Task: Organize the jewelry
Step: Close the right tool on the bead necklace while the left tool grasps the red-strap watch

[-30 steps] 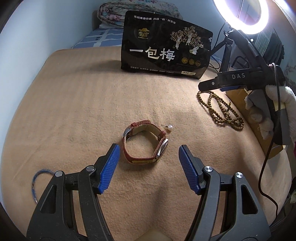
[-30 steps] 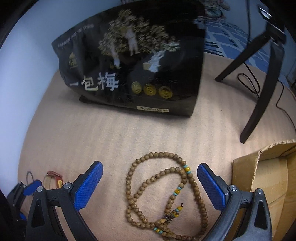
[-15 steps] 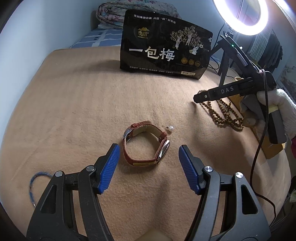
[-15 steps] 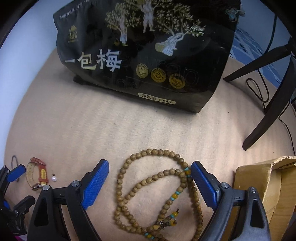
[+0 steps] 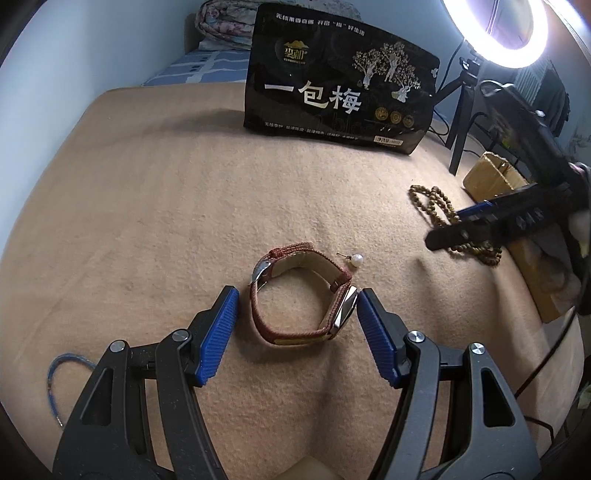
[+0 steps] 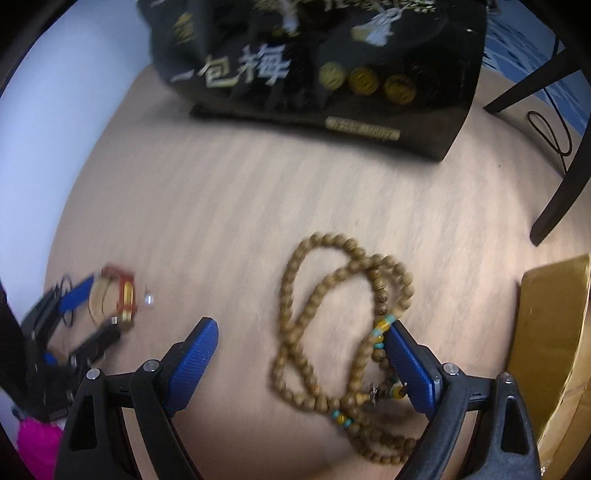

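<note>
The left gripper [image 5: 295,325] stood released, its blue pads [image 5: 218,336] straddling the watch [image 5: 303,295] without pressing it. The right pad sat just beside the watch case; the left pad stood clear of the strap. This spacing suited a grasp across the band's width, with the steep downward pitch letting the pads reach the blanket [image 5: 166,221] on both sides.

The watch lay on its edge with the strap looped shut, so the loop stood up and offered two opposing faces to the pads. A pearl stud [image 5: 356,259] lay just beyond the watch, near the strap but apart from it, and outside the pads' path. A blue cord [image 5: 55,373] lay well to the left of the gripper.

The right gripper [image 6: 303,365] was also released, jaws wide, and pointed steeply down over the beads [image 6: 325,325]. The right wrist view was blurred by motion. The strand lay in overlapping coils on the blanket; most coils sat between the pads, and the right pad overlapped the section with the turquoise and amber beads. Contact there could not be confirmed. The wide opening likely served to bracket several coils at once.

A cardboard box [image 6: 554,350] stood just right of the beads, a probable container. A black bag [image 5: 340,96] stood upright at the far side, and a ring light [image 5: 495,33] lit the scene.
</note>
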Available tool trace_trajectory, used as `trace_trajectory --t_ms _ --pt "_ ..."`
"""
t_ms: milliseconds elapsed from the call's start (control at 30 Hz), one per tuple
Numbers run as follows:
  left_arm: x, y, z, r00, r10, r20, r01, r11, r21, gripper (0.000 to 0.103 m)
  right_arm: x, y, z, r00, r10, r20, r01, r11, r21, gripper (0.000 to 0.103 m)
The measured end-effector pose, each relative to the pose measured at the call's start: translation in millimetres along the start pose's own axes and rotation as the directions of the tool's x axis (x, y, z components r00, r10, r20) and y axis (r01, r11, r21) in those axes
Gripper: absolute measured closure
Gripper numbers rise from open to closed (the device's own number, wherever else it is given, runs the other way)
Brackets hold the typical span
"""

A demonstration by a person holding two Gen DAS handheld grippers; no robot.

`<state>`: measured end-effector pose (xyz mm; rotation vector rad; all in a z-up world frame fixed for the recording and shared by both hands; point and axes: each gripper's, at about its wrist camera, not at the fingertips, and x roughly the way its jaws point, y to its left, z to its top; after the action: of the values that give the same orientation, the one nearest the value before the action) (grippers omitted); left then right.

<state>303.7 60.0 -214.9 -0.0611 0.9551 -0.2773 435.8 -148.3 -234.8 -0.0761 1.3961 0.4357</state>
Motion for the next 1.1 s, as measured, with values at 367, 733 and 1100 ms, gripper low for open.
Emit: trace_trajectory --t_ms 367,733,1100 --pt "9.2 -6.5 3.2 1.000 0.025 -0.005 -0.025 1.000 0.017 0.041 -1.2 28.1 -53.8 0.988 -0.133 0.074 0.142 0.981 -0.131 0.057" --pt "-6.6 -10.7 -0.4 0.998 0.062 0.011 -0.062 0.998 0.012 0.045 -34.5 23.2 -78.7 0.980 -0.143 0.138 0.159 0.981 -0.114 0.093" --pt "-62.5 -22.5 1.2 0.994 0.070 0.078 -0.071 0.997 0.009 0.045 -95.4 23.0 -102.7 0.963 -0.087 0.257 0.101 0.994 -0.040 0.093"
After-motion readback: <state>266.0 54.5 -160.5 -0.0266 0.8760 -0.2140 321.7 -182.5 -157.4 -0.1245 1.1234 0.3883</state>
